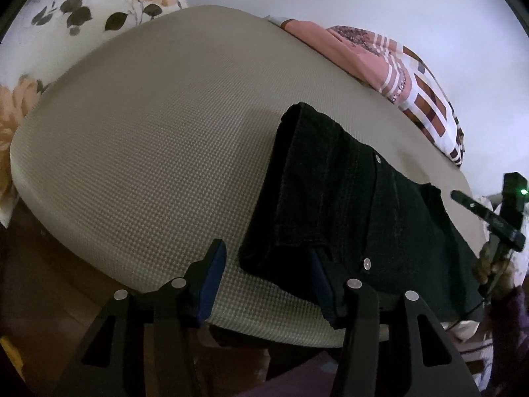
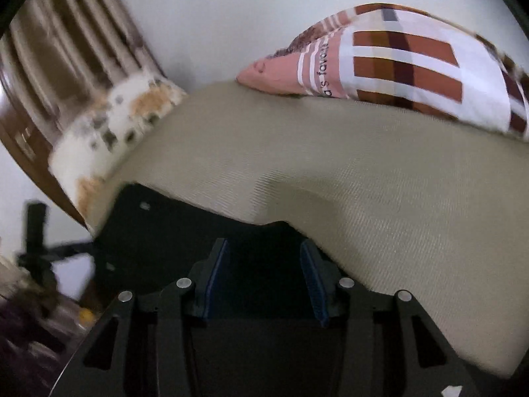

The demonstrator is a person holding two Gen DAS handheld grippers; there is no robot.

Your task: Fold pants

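Black pants (image 1: pixel 347 205) lie on a beige textured mattress (image 1: pixel 148 139), with metal rivets showing near the waist. My left gripper (image 1: pixel 267 258) is open at the mattress's near edge; its right finger touches the pants' near corner and the left finger is over bare mattress. The right gripper shows at the far right of this view (image 1: pixel 492 221). In the right wrist view, my right gripper (image 2: pixel 264 258) is open, with the black pants (image 2: pixel 185 228) lying between and under its fingers. That view is blurred.
A pink and brown patterned pillow (image 1: pixel 406 76) (image 2: pixel 396 63) lies at the mattress's far side. A floral sheet (image 1: pixel 92 3) (image 2: pixel 115 122) lies beyond the mattress. Curtains (image 2: pixel 59 49) hang at the back left. The mattress edge drops off near both grippers.
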